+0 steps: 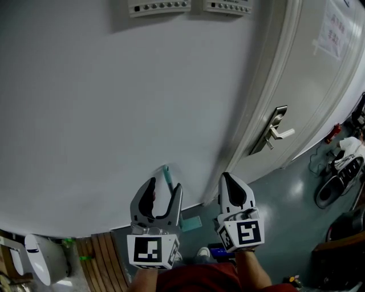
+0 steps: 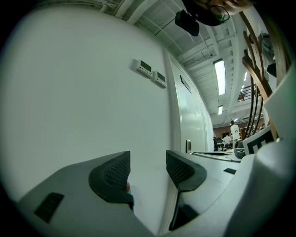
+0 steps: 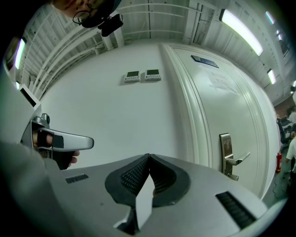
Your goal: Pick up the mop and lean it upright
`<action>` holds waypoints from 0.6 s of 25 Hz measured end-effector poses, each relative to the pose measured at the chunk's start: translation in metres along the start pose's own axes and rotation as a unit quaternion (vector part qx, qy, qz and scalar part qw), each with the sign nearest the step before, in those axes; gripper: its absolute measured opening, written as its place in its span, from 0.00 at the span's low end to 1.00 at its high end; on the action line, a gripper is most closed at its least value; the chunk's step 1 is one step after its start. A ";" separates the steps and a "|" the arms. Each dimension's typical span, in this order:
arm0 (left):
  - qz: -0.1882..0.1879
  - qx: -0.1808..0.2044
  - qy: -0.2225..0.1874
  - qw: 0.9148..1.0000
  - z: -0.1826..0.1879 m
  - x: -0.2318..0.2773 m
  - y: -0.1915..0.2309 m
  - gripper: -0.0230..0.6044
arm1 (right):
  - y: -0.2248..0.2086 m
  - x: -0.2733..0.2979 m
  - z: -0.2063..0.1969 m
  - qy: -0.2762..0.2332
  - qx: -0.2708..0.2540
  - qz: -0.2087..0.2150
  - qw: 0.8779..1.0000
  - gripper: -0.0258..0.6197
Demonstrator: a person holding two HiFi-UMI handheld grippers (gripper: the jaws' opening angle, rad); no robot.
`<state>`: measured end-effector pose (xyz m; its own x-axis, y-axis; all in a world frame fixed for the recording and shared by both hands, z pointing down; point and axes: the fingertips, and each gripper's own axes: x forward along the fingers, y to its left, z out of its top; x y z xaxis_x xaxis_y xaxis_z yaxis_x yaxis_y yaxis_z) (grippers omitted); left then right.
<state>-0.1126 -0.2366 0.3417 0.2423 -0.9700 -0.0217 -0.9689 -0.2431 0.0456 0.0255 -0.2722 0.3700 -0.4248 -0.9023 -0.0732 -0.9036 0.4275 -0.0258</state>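
The mop's teal handle (image 1: pixel 167 177) stands upright against the white wall (image 1: pixel 114 114), its top end showing between the jaws of my left gripper (image 1: pixel 165 185). Those jaws stand apart, and no pad visibly presses on the handle. In the left gripper view the gap of my left gripper (image 2: pixel 148 159) shows bare wall, with only a sliver of teal (image 2: pixel 129 189) by the left pad. A teal piece (image 1: pixel 191 223), maybe the mop's lower part, lies below. My right gripper (image 1: pixel 227 178) is beside it, shut with nothing in it; its pads (image 3: pixel 138 173) meet.
A white door (image 1: pixel 308 85) with a metal lever handle (image 1: pixel 275 132) is to the right. Two wall controllers (image 1: pixel 188 5) hang high up. Wooden slats (image 1: pixel 102 251) and a white fixture (image 1: pixel 39 259) sit lower left. Shoes and bags (image 1: pixel 339 177) lie on the floor at right.
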 end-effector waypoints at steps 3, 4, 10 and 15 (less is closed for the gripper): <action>0.000 0.001 0.001 1.000 0.002 0.000 -0.002 0.44 | 0.002 0.000 0.004 -0.005 0.004 0.004 1.000 0.06; 0.000 0.001 0.001 1.000 0.002 0.000 -0.002 0.42 | 0.003 0.000 0.005 -0.006 0.005 0.005 1.000 0.06; 0.035 0.016 0.005 0.999 0.001 -0.004 0.007 0.16 | 0.005 0.002 0.007 -0.010 0.007 0.009 1.000 0.06; 0.045 0.012 -0.013 0.999 0.006 -0.008 0.014 0.06 | 0.009 0.002 0.005 -0.007 0.006 0.012 1.000 0.06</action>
<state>-0.1279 -0.2325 0.3368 0.1526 -0.9873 -0.0445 -0.9878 -0.1537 0.0247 0.0169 -0.2698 0.3645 -0.4462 -0.8906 -0.0883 -0.8920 0.4505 -0.0365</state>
